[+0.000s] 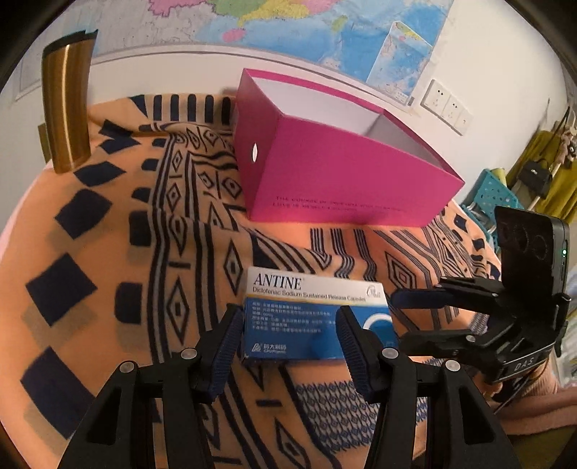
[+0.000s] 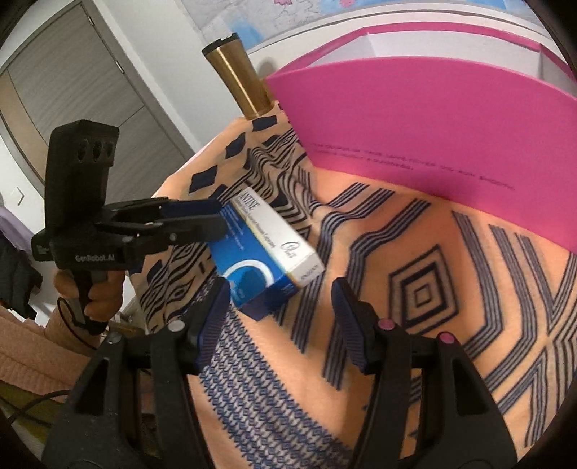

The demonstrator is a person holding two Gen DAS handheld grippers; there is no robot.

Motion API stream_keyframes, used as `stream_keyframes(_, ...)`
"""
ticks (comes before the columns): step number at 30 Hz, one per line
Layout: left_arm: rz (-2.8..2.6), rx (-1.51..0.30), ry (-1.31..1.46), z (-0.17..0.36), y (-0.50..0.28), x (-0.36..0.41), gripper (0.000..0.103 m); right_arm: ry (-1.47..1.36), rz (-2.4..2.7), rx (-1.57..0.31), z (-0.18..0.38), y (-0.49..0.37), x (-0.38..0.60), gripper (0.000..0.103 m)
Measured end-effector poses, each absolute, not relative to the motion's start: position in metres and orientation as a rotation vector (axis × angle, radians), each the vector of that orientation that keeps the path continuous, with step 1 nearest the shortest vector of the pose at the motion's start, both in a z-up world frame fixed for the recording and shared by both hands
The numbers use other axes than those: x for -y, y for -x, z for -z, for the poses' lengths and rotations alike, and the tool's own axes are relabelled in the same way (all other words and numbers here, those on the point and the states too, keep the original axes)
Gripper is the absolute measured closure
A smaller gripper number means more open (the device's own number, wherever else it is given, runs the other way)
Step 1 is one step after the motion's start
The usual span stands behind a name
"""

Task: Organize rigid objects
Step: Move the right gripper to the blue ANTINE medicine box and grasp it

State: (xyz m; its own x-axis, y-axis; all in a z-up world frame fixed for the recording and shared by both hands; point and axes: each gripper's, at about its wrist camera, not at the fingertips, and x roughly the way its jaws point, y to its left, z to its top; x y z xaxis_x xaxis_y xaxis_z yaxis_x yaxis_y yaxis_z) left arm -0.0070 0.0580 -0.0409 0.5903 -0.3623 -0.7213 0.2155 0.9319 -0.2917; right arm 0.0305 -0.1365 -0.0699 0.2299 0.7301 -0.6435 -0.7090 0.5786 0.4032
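Note:
A blue and white ANTINE medicine box [image 1: 313, 317] lies flat on the patterned orange cloth [image 1: 108, 252]. My left gripper [image 1: 288, 324] is open, its fingers on either side of the box's near left part, apart from it. The box also shows in the right wrist view [image 2: 267, 259], just beyond my open right gripper [image 2: 281, 299]. The left gripper [image 2: 212, 220] shows there beside the box's far end. The right gripper [image 1: 400, 314] shows in the left wrist view, at the box's right end. An open pink box [image 1: 324, 169] stands behind on the cloth.
A gold cylinder [image 1: 68, 104] stands upright at the far left of the cloth, also in the right wrist view [image 2: 238, 75]. A map [image 1: 288, 25] hangs on the white wall behind. A teal crate [image 1: 494, 194] sits off to the right.

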Motion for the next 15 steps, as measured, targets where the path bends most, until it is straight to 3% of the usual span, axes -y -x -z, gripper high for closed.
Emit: stream_keyframes(15, 0.497, -0.890, 0.168, 0.046, 0.012, -0.003, 0.050, -0.068, -0.858, -0.910, 0.072, -0.035, 0.178, 0.043)
